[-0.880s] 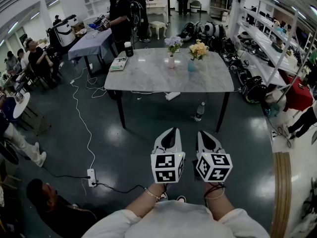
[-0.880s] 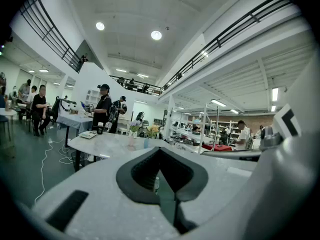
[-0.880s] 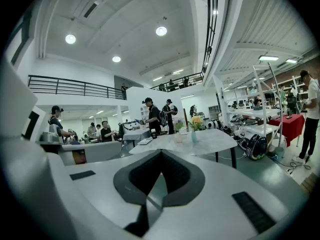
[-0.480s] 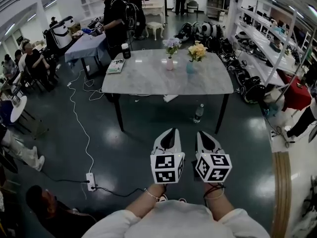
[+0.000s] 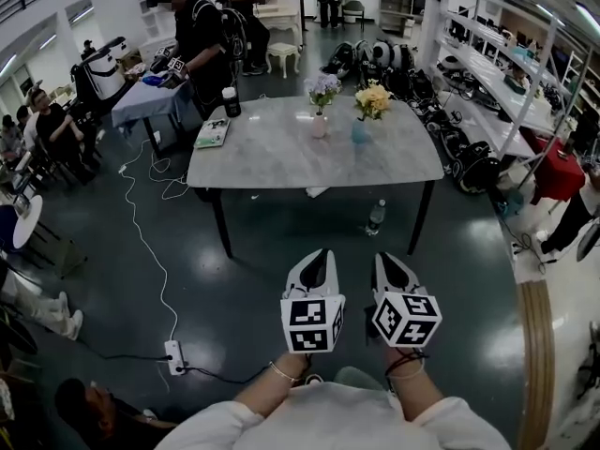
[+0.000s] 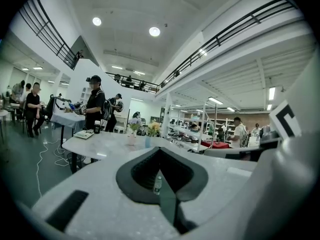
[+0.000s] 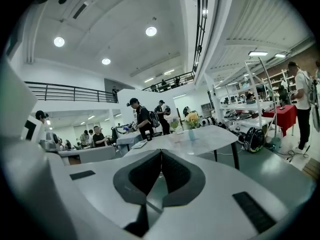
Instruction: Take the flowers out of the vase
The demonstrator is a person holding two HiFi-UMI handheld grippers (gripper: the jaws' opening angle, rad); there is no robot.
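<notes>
A person holding a gripper in each hand closes in on the grey table (image 5: 281,162), which fills slightly more of the head view than it did a second ago. The approach is under way, but the table is still well ahead. The left gripper (image 5: 324,251) and right gripper (image 5: 382,257) are carried side by side, short of the table's near edge and close to level, just as before. Each gripper view shows its 2 jaws pressed together at the tips with nothing between them. The task's things stand toward the table's far edge: purple flowers (image 5: 323,84) upright in a pink vase (image 5: 320,126) and, just to their right, yellow flowers (image 5: 373,99) in a blue vase (image 5: 360,130), the 2 vases near each other but apart. Both bunches are still in their vases, so nothing of the task is done yet. Near the table's far left corner lie a magazine (image 5: 212,133) and a dark cup (image 5: 231,103). Behind that corner stands a person in black (image 5: 192,36), who has drifted left in the picture as the camera advanced. A water bottle (image 5: 376,217) stands on the floor under the table's right side. The step in hand looks to be simply the walk-up. The jaws will have to open before either bunch of stems can be taken, and with the flowers set far across the table, a reach over the tabletop seems likely.
</notes>
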